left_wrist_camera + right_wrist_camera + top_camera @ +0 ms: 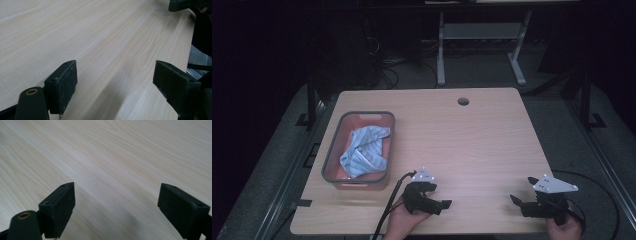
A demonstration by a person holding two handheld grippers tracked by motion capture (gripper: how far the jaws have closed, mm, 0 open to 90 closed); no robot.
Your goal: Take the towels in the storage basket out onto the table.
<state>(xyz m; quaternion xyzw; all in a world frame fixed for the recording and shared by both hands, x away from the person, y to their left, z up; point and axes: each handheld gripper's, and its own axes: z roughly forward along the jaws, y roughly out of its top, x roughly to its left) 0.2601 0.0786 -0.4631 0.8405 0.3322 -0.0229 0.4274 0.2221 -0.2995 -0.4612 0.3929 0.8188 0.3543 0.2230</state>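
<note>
A light blue striped cloth (364, 150) lies crumpled inside a pink bin with a grey rim (328, 150) at the table's left side. My left gripper (438, 196) rests low near the front edge, right of the bin, its jaws wide apart with only bare wood between them (115, 77). At the front right my right gripper (523, 190) is also open, nothing between its jaws (116, 200). Both point toward the middle of the table. A hand holds each gripper from below.
The wooden table (472, 140) has a round cable hole (463, 101) near its far edge. Black cables (388, 210) trail off the front. A white desk frame (482, 45) stands on the floor beyond. The right gripper's tip (180, 5) appears at the top of the left gripper view.
</note>
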